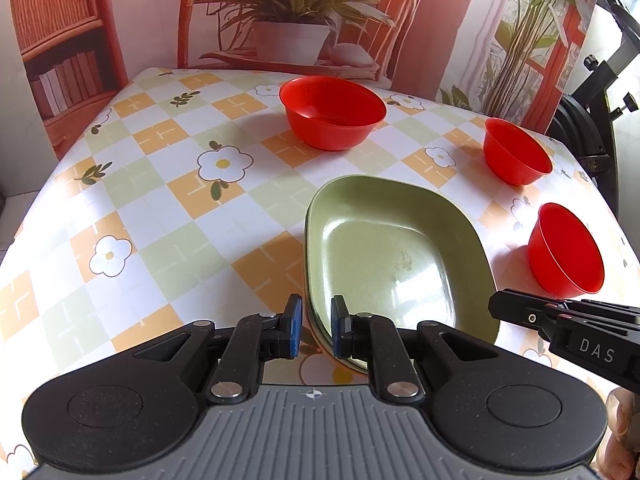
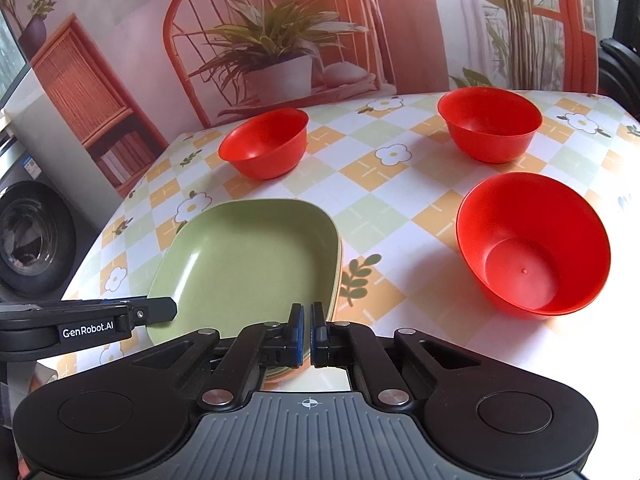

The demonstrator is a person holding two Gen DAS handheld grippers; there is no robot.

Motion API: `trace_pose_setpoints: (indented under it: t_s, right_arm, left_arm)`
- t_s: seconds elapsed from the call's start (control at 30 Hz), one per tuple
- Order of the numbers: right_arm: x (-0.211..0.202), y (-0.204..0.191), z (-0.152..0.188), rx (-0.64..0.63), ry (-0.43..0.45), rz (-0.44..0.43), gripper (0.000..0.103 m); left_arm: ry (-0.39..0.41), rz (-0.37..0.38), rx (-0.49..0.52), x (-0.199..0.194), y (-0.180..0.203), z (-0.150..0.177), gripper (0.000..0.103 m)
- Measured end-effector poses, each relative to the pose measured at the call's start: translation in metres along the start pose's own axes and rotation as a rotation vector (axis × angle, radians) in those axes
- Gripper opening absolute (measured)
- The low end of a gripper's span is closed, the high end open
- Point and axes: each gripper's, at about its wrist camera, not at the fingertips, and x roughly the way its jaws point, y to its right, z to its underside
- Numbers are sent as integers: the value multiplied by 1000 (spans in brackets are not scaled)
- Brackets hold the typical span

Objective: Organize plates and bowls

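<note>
Left gripper (image 1: pixel 313 326): jaws apart, straddling the near rim of the green squarish plastic plate stack (image 1: pixel 394 248), no clamp visible. Right gripper (image 2: pixel 307 334): jaws nearly together with a thin gap, at the stack's near right edge; whether they pinch the rim, cannot tell. Stack sits at desk centre on the checked floral tablecloth (image 1: pixel 168 200). From the left wrist: one red plastic bowl (image 1: pixel 333 112) at 12 o'clock, second red bowl (image 1: pixel 516 152) at 2, third red bowl (image 1: pixel 566 250) at 3, all upright, apart.
</note>
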Motion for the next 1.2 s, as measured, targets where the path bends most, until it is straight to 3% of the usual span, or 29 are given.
trace_pose_setpoints:
  t_s: [0.3,0.53,0.7,0.93,1.2]
  right_arm:
    - [-12,12,-17,40,79,8,6]
    - [-26,23,-62,24,184,32,8]
    - [-29,27,-98,33,239,8,17]
    - [6,21,-137,10,211,-1,19]
    - [86,6,-164,9,63,-62,26]
  left_arm:
    - [60,26,14,-14,-1,-18,16]
    - [157,77,15,-31,-5,-65,16]
    - [183,89,4,-30,-14,-104,16]
    - [187,41,-63,8,-38,-149,17]
    - [103,54,-90,87,-53,-166,19]
